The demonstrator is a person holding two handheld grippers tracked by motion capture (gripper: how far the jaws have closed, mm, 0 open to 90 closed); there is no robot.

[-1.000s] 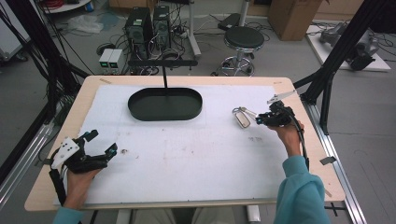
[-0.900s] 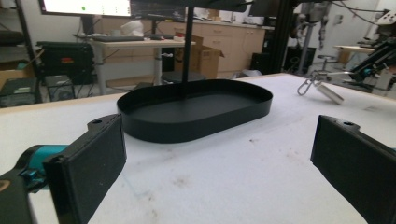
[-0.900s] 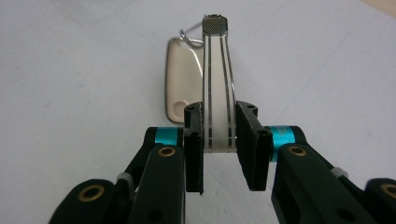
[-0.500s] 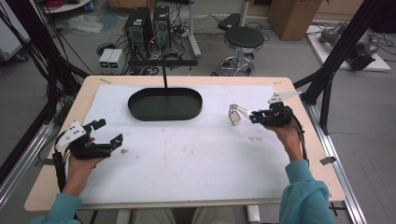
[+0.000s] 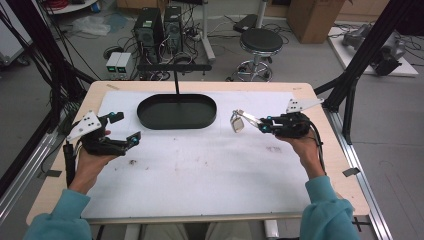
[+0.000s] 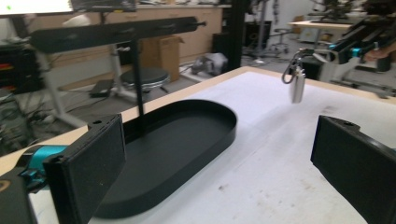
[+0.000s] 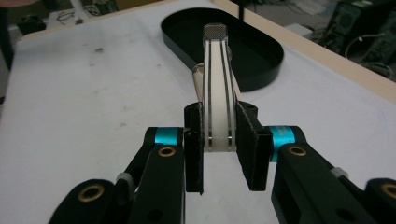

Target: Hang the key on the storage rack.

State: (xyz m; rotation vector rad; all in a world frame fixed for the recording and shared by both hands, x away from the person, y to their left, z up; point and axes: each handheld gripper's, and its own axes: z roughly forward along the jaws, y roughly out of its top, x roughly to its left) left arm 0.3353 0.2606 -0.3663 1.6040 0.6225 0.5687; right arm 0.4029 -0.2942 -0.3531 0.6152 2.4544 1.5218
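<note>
A black oval tray (image 5: 192,113) lies at the back middle of the white mat, and a thin post rises from its far edge to a horizontal black bar (image 5: 175,66). My right gripper (image 5: 263,123) is shut on the handle of a silver metal tool (image 5: 237,121), which it holds in the air just right of the tray. In the right gripper view the tool (image 7: 215,70) sticks out between the pads toward the tray (image 7: 261,56). My left gripper (image 5: 126,126) hovers open and empty left of the tray. Its view shows the tray (image 6: 187,135), the bar (image 6: 116,32) and the hanging tool (image 6: 296,84).
The white mat (image 5: 210,165) covers most of the wooden table (image 5: 325,150). Black frame struts (image 5: 350,85) rise at the right edge, and more stand at the left. A stool (image 5: 260,42) and computer cases (image 5: 150,30) stand on the floor beyond the table.
The left gripper has risen and moved away from the person toward the tray's left end. The right gripper, still holding the tool, has drifted left toward the tray.
</note>
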